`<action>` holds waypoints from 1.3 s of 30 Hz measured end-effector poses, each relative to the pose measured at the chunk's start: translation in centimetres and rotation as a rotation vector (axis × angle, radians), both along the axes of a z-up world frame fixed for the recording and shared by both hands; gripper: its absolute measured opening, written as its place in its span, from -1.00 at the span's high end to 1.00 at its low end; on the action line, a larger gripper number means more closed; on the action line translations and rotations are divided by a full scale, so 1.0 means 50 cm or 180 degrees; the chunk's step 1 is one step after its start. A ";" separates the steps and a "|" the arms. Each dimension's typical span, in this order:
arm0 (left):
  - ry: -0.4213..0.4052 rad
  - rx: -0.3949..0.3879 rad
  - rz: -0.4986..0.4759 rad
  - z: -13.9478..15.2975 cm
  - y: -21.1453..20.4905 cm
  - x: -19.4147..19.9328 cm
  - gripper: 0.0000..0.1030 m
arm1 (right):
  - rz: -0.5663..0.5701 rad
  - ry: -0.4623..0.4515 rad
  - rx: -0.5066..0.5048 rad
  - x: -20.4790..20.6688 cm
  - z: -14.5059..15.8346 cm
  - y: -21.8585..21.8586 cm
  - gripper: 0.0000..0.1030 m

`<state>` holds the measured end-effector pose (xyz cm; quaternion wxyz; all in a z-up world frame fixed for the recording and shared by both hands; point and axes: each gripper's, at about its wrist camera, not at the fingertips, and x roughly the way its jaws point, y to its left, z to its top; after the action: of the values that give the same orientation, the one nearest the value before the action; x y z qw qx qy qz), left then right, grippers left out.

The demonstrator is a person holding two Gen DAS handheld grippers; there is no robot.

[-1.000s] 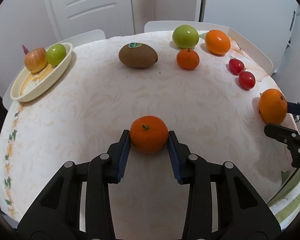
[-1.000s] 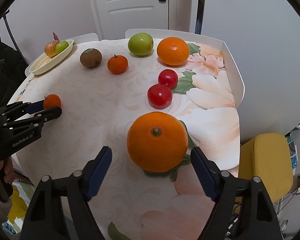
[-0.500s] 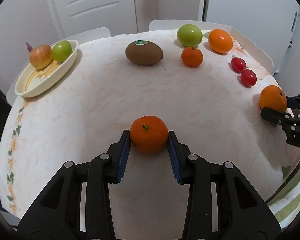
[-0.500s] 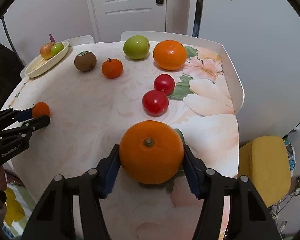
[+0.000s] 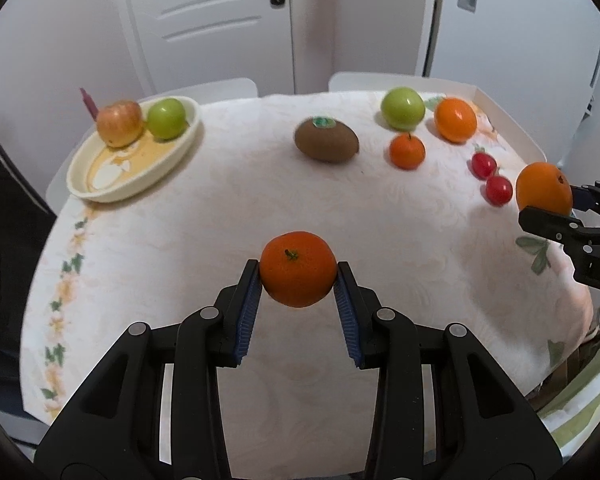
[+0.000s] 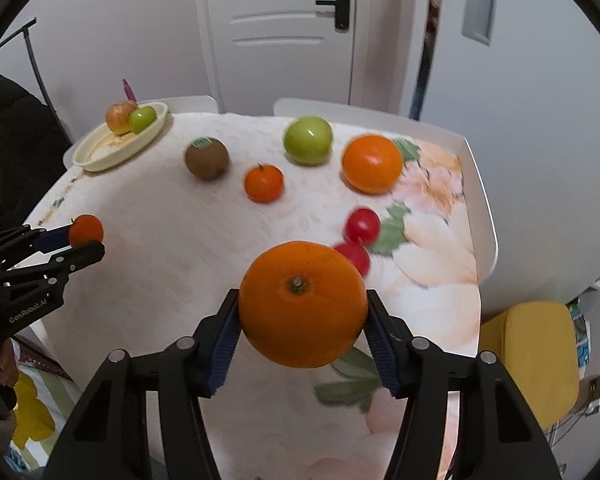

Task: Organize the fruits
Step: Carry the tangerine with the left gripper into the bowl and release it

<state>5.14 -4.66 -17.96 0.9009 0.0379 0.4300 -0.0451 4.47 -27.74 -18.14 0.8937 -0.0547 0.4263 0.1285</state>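
Nearest to me, my left gripper [image 5: 298, 276] has its blue ribbed pads pinched on a small orange tangerine with a green stem stub [image 5: 297, 268], held clear above the white patterned tablecloth [image 5: 220, 232]. My right gripper [image 6: 302, 312] is clamped the same way on a large round orange [image 6: 302, 303], which hides part of one of the two small red tomatoes [image 6: 362, 225] behind it. In the right view I can read "GenRobot.AI" in pale letters on the side of the left gripper's black body; in the left view only "DA" of the right gripper's lettering shows before the frame cuts it off.

Further out on the cloth lie a second small tangerine [image 5: 407, 151], a brown fuzzy kiwi [image 5: 326, 141] with a green sticker whose print is too small to read, a shiny green apple [image 5: 403, 107] and another large orange [image 5: 455, 119] near the far right edge. These are somewhat blurred in the right view.

At the far left sits a cream oval dish [image 5: 100, 192] holding a red-yellow apple [image 5: 120, 123] and a smaller green apple [image 5: 166, 118], touching one another at its far end; the rest of the dish is bare. A thin magenta object pokes up behind the red-yellow apple, and I cannot tell what it is. Beyond the table stands a white panelled door [image 6: 280, 20] with a black handle.
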 end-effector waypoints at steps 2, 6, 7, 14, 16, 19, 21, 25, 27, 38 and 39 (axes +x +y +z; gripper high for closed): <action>-0.0032 -0.0010 0.0034 0.019 0.014 -0.001 0.20 | 0.0052 -0.0020 0.0011 0.003 0.015 0.016 -0.07; -0.0114 -0.0033 0.0119 0.063 0.050 -0.002 0.20 | 0.0174 -0.0069 0.0030 0.012 0.052 0.054 -0.07; -0.0145 -0.0040 0.0151 0.078 0.065 -0.001 0.20 | 0.0201 -0.0078 0.0037 0.013 0.059 0.062 -0.07; -0.0214 -0.0023 0.0289 0.130 0.156 0.028 0.20 | 0.0427 -0.0103 0.0087 0.045 0.113 0.158 -0.07; -0.0219 -0.0015 0.0307 0.140 0.181 0.040 0.20 | 0.0461 -0.0097 0.0113 0.058 0.122 0.182 -0.07; -0.0232 -0.0003 0.0326 0.156 0.225 0.066 0.20 | 0.0503 -0.0081 0.0140 0.082 0.134 0.226 -0.07; -0.0240 0.0006 0.0335 0.165 0.258 0.087 0.20 | 0.0538 -0.0071 0.0144 0.101 0.139 0.259 -0.07; -0.0247 -0.0002 0.0333 0.173 0.315 0.130 0.20 | 0.0591 -0.0066 0.0151 0.138 0.147 0.321 -0.07; -0.0244 -0.0003 0.0318 0.173 0.339 0.147 0.20 | 0.0604 -0.0069 0.0160 0.155 0.150 0.349 -0.07; -0.0131 0.0031 0.0207 0.137 0.459 0.256 0.20 | 0.0597 0.0035 0.0211 0.249 0.123 0.475 -0.07; -0.0119 0.0035 0.0200 0.132 0.465 0.261 0.20 | 0.0595 0.0047 0.0215 0.256 0.120 0.484 -0.07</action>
<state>18.20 18.60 -11.37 0.9095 0.0302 0.4143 -0.0137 17.27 -3.56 -12.13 0.8760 -0.0631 0.4213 0.2260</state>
